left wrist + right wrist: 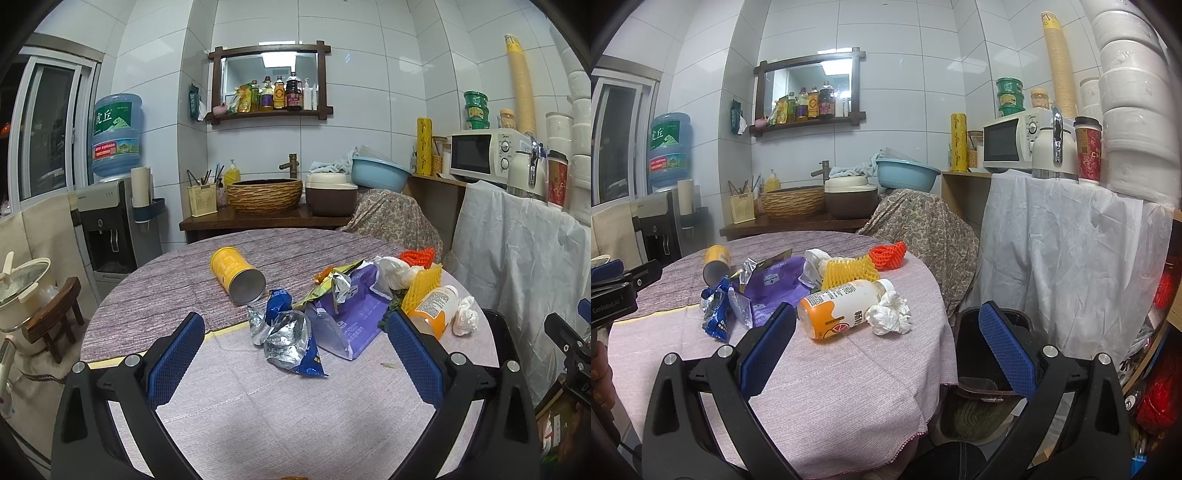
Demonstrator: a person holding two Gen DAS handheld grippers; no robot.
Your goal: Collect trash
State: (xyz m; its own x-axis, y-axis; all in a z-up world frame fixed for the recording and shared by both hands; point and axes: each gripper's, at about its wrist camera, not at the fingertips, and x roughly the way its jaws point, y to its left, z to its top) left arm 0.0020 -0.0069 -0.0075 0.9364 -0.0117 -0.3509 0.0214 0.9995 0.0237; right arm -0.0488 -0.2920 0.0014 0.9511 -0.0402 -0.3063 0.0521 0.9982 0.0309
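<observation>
Trash lies on the round table (258,406): a yellow can (236,275) on its side, a crumpled blue foil wrapper (288,332), a purple pouch (351,317), a yellow foam net (423,288), an orange foam net (417,256), an orange-and-white bottle (434,308) and a tissue wad (466,315). My left gripper (295,354) is open, just short of the blue wrapper. My right gripper (886,343) is open and empty; the bottle (842,306) and tissue (890,314) lie just ahead of it. A black bin (990,369) stands beside the table's right edge.
A cloth-covered chair (923,229) stands behind the table. A white-draped counter (1071,251) with a microwave (1012,140), jug and cups is at the right. A sink counter (266,218) and water dispenser (110,206) are at the back.
</observation>
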